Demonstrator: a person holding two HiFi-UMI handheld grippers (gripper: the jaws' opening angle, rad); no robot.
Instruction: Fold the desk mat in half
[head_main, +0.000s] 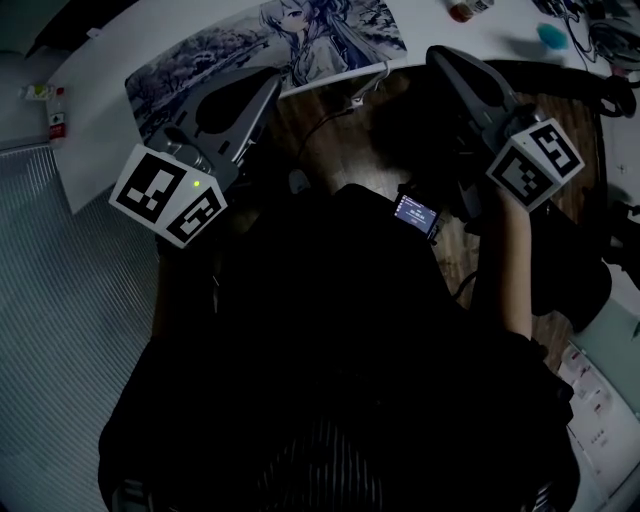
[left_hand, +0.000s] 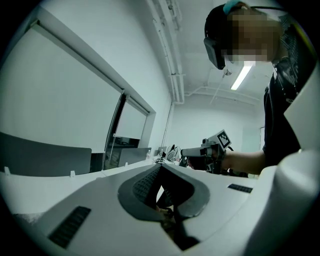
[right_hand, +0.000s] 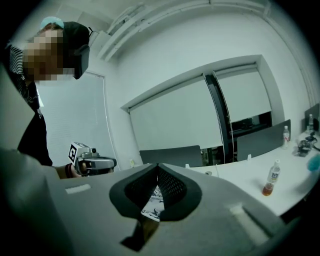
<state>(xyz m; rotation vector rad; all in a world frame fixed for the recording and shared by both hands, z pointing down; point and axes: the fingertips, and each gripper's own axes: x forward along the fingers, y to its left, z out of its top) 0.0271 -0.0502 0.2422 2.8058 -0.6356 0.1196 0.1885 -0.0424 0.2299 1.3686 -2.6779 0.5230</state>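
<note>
Head view shows the desk mat (head_main: 300, 40), printed with an anime figure, lying flat and unfolded on the white table (head_main: 90, 120) at 12 o'clock, its near edge close to the table's near edge. The left gripper (head_main: 272, 88) reaches in from 9 o'clock with its tip over that near edge. The right gripper (head_main: 435, 52) comes from 3 o'clock, its tip just beside the mat's right corner; contact cannot be made out for either. A small bottle (head_main: 465, 10) and a teal thing (head_main: 550, 35) sit on the table toward 1 o'clock. A small lit screen (head_main: 415, 212) glows at the person's waist. Left gripper view shows the left gripper's tongs narrow, tips drawn together with only a dark gap behind them and nothing visibly pinched; the right gripper (left_hand: 210, 150) is held level at 3 o'clock, well apart. Right gripper view shows the right gripper's own tongs also brought together at the tips, and a sliver of the mat's print (right_hand: 154, 204) shows through the gap behind them toward 6 o'clock, apparently lying below rather than gripped. The left gripper (right_hand: 92, 162) appears at 9 o'clock, the bottle (right_hand: 272, 177) stands upright at 3 o'clock.
</note>
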